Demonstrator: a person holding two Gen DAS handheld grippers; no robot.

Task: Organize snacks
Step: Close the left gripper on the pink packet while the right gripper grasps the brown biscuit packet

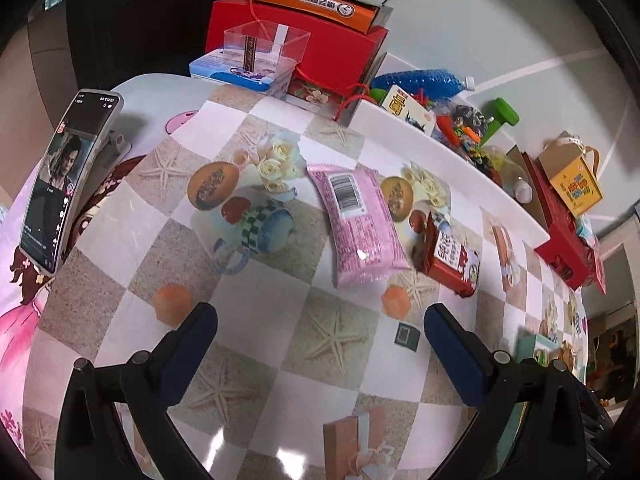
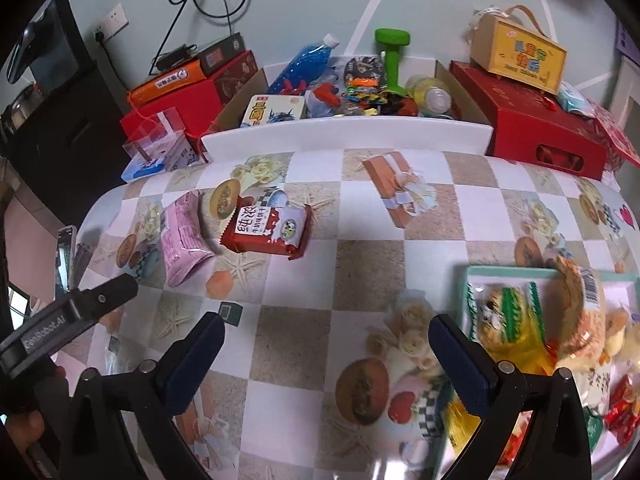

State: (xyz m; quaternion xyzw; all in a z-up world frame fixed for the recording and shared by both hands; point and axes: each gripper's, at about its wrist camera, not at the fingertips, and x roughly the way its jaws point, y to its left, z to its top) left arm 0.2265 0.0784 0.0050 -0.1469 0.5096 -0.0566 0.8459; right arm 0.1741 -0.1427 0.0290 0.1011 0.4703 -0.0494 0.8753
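Observation:
A pink snack pack (image 1: pixel 358 222) lies barcode up on the patterned tablecloth, with a red milk-biscuit pack (image 1: pixel 450 258) just to its right. My left gripper (image 1: pixel 320 320) hovers open in front of both, holding nothing. In the right wrist view the same pink pack (image 2: pixel 182 240) and red pack (image 2: pixel 268 230) lie at the left middle. My right gripper (image 2: pixel 326 330) is open and empty over bare cloth. A pale green tray (image 2: pixel 516 274) at the lower right holds several snack bags, among them a green-striped one (image 2: pixel 506 318).
A phone (image 1: pixel 66 184) on a stand plays at the table's left edge. Red gift boxes (image 1: pixel 320 46), a clear plastic box (image 1: pixel 264 50) and a white-fronted box (image 2: pixel 348 130) of toys and bottles line the back. A small dark square (image 1: pixel 407 335) lies near my left gripper.

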